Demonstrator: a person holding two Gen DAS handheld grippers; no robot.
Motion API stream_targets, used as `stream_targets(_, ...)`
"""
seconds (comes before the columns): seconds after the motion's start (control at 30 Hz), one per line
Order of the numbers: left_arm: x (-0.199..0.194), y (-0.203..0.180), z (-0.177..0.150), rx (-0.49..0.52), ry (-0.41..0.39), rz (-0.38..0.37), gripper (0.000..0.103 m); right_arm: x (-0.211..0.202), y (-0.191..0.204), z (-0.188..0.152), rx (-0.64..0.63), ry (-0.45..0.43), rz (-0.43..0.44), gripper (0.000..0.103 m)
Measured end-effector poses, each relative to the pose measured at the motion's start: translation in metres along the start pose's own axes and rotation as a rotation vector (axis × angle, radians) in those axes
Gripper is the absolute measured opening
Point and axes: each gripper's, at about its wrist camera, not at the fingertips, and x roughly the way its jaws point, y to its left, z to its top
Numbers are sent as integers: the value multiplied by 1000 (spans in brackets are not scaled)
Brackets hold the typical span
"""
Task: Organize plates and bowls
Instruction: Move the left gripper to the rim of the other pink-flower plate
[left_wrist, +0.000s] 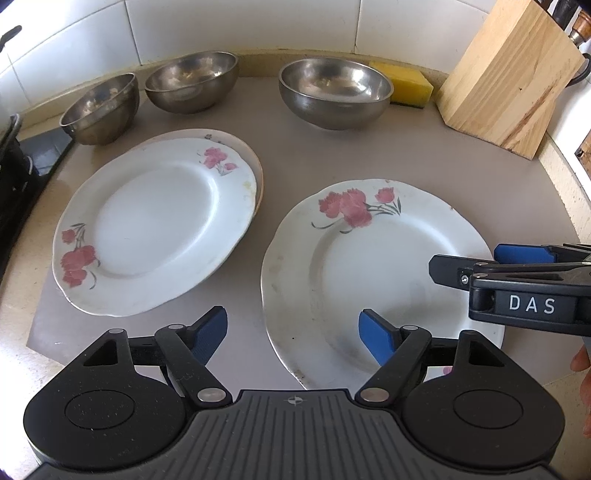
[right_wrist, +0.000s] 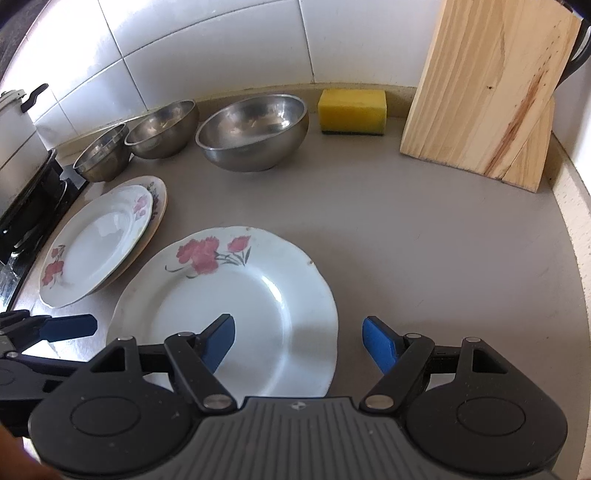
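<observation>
Both grippers hover wide apart, holding nothing: the left gripper (left_wrist: 291, 328) over the near rim of the single flowered plate (left_wrist: 373, 269), the right gripper (right_wrist: 299, 338) just above its right edge. Beyond that plate, three steel bowls (left_wrist: 334, 92) line the worktop (right_wrist: 443, 240).

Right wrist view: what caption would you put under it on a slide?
Open right hand-held gripper hovers over a lone floral plate, beside two stacked plates and three steel bowls.
</observation>
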Motion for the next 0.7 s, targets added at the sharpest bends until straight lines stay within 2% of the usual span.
stream_targets(0.3, 3, -3, 2, 7, 1, -9, 77, 4, 1, 0, -6, 13, 11, 57)
stream_targets(0.47, 3, -5, 3, 13, -3, -34, 73, 4, 3, 0, -21, 7, 10, 47)
stream_targets(0.5, 3, -5, 3, 15, -6, -46, 70, 3, 2, 0, -23, 4, 16, 39)
stream_targets(0.53, 3, -6, 3, 18, -8, -58, 68, 3, 3, 0, -22, 2, 18, 35)
stream_targets(0.7, 2, -4, 3, 13, -22, -58, 63, 2, -1, -1, -3, -11, 14, 28)
